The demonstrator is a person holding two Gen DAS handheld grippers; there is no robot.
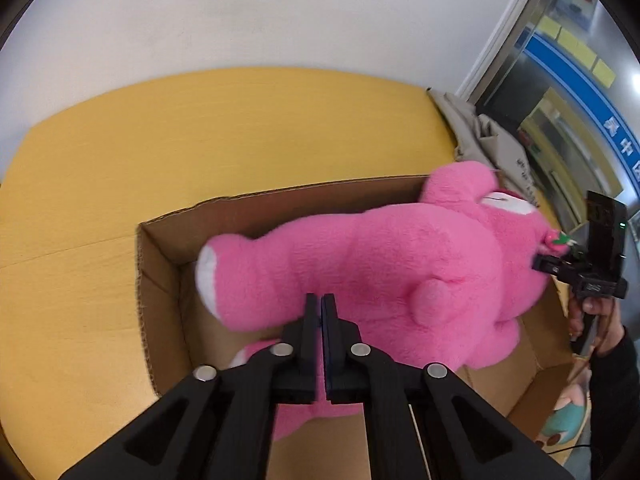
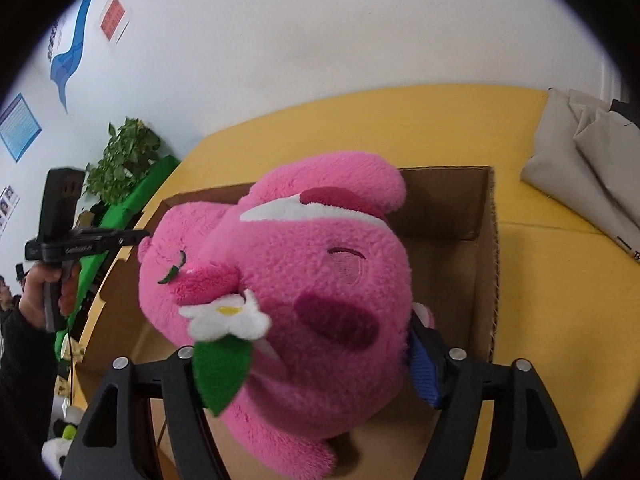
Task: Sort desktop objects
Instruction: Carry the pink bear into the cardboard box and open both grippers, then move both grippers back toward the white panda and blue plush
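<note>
**Pink plush over the box, ready to drop**

Pink plush bear (image 1: 380, 264) hangs over the open cardboard box (image 1: 168, 280), which sits on the yellow surface (image 1: 200, 128). Bear lies across the box opening, head toward the right claw, feet toward the left; its lower parts look already inside the walls, though how deep is hard to tell.

Left claw (image 1: 321, 300): jaws closed tight together, only a thin slit between the pads. It sits right against the bear's back/rump fur; no clear pinch of fabric visible, so I judge it empty or just nudging.

Right claw (image 2: 316, 364): jaws wide, one either side of the bear's head, blue pad (image 2: 424, 368) against the right cheek. Left finger is hidden behind the green leaf (image 2: 220, 376) and white flower (image 2: 228, 318), so contact on that side is not confirmed. I read it as spread around the head, letting go rather than gripping.

Step in hand, my read: placing the bear in the box.
- Keep the head centred over the opening, clear of the far wall.
- Back the right claw straight off so the flower doesn't snag.
- Use the closed left claw to press the rump down.

Grey cloth bags (image 2: 580, 160) near the box, untouched.
</note>
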